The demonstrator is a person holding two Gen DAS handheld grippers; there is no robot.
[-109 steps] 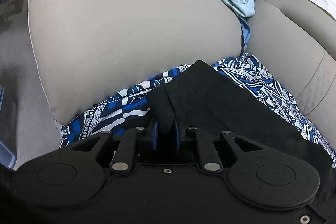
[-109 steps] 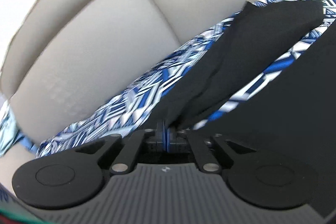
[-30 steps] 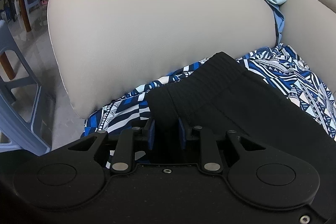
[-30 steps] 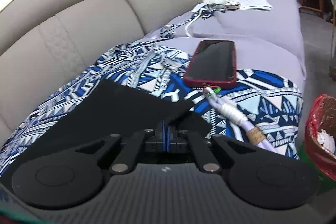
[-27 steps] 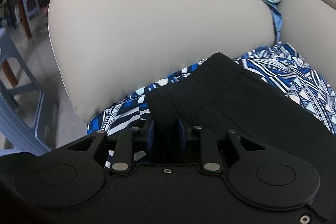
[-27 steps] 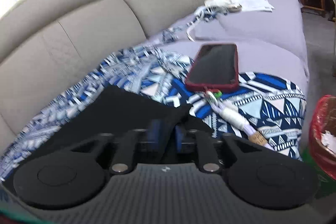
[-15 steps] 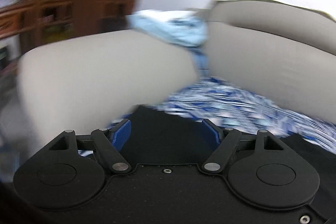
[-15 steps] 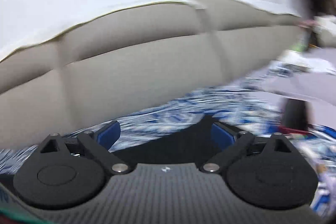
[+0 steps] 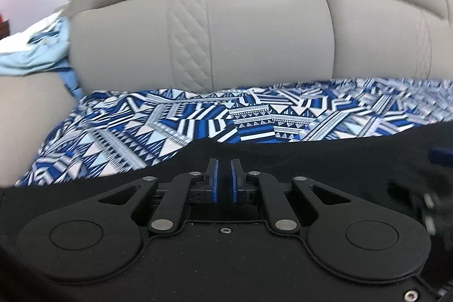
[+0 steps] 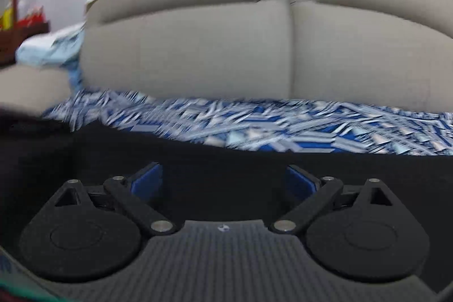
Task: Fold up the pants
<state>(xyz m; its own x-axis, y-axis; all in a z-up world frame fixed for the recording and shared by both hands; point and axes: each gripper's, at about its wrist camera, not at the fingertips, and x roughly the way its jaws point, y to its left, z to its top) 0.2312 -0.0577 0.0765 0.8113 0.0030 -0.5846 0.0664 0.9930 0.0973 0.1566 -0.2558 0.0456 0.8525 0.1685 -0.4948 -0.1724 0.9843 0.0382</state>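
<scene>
Left gripper (image 9: 223,177): jaws nearly together, just reclosed; whether they pinch cloth, cannot tell
Right gripper (image 10: 223,179): jaws now wide apart
Black fabric pants (image 9: 325,157): released lower frame, next fold beginning

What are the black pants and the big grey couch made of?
The black pants look like soft matte knit cloth, with no shine, though the weave is too dark to see. The grey couch seems to be smooth leather or faux leather, showing stitched diagonal quilting and a slight sheen.

beige sofa backrest (image 9: 254,27) | blue patterned cloth (image 9: 198,120) on seat | light-blue garment (image 9: 34,53) on armrest
</scene>
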